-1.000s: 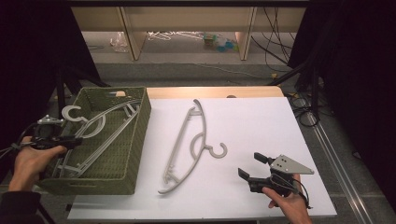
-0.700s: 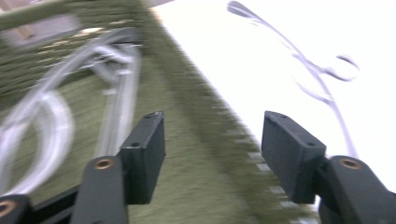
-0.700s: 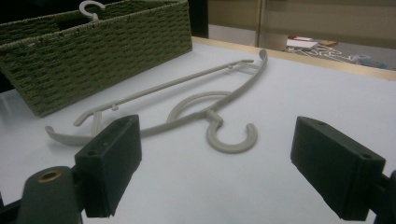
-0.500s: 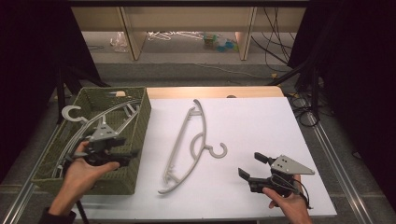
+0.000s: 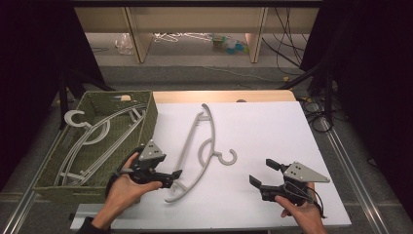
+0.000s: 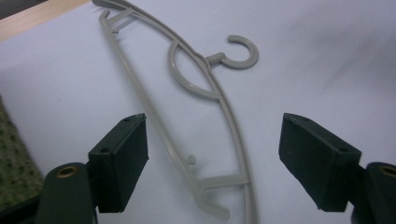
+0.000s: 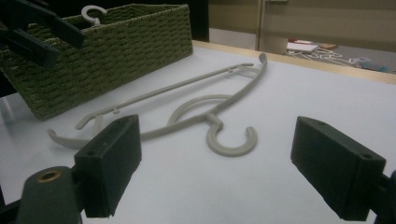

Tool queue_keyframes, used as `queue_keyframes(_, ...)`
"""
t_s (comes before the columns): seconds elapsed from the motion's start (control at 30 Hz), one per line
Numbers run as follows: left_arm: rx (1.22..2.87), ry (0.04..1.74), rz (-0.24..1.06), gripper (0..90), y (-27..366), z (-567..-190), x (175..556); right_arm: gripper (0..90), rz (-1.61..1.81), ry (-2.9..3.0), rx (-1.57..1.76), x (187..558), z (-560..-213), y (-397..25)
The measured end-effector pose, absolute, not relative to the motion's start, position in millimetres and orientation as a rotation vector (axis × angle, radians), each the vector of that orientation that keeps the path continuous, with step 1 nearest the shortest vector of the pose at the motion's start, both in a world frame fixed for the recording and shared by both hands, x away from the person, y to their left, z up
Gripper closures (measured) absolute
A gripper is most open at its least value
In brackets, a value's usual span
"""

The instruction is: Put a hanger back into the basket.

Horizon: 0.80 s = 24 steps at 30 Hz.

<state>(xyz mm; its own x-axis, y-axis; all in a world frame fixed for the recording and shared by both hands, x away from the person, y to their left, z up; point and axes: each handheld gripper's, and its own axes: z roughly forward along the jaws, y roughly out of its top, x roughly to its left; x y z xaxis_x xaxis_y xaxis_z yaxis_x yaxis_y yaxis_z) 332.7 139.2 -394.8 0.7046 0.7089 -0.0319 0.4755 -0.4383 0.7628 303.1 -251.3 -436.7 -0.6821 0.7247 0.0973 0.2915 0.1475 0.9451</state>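
Observation:
A grey plastic hanger point(image 5: 199, 146) lies flat on the white table top, its hook pointing right. My left gripper point(image 5: 171, 176) hovers open at the hanger's near end, just right of the green woven basket point(image 5: 150, 122). In the left gripper view the hanger point(image 6: 219, 93) runs up between the wide-apart jaws, untouched. My right gripper point(image 5: 264, 172) rests open near the table's front right, a little right of the hook. In the right gripper view the hanger point(image 7: 196, 112) lies ahead, with the basket point(image 7: 116, 46) behind it. Nothing is held by either gripper.
The basket holds more grey hangers point(image 5: 97, 131), one hook poking over its left rim. A wooden strip point(image 5: 219, 96) edges the table's far side. Cables point(image 5: 316, 107) hang off the right side. The white surface point(image 5: 272, 131) right of the hanger is bare.
My left hand has swung from the basket's left side across to the hanger's near end on the table. The right gripper has stayed put.

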Motion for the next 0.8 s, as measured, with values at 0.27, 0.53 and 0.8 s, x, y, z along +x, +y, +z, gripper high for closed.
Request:
queue_keyframes(0.27,2.152,0.863,0.332,20.5,111,-417,337,16.5,1.556,2.055,0.962,303,-437,-251)
queue_keyframes(0.53,2.187,0.84,0.297,22.2,87,-433,341,16.5,1.569,2.054,0.963,303,-437,-249)
queue_keyframes(0.8,2.221,0.843,0.278,20.6,73,-446,350,16.5,1.554,2.056,0.965,303,-437,-250)
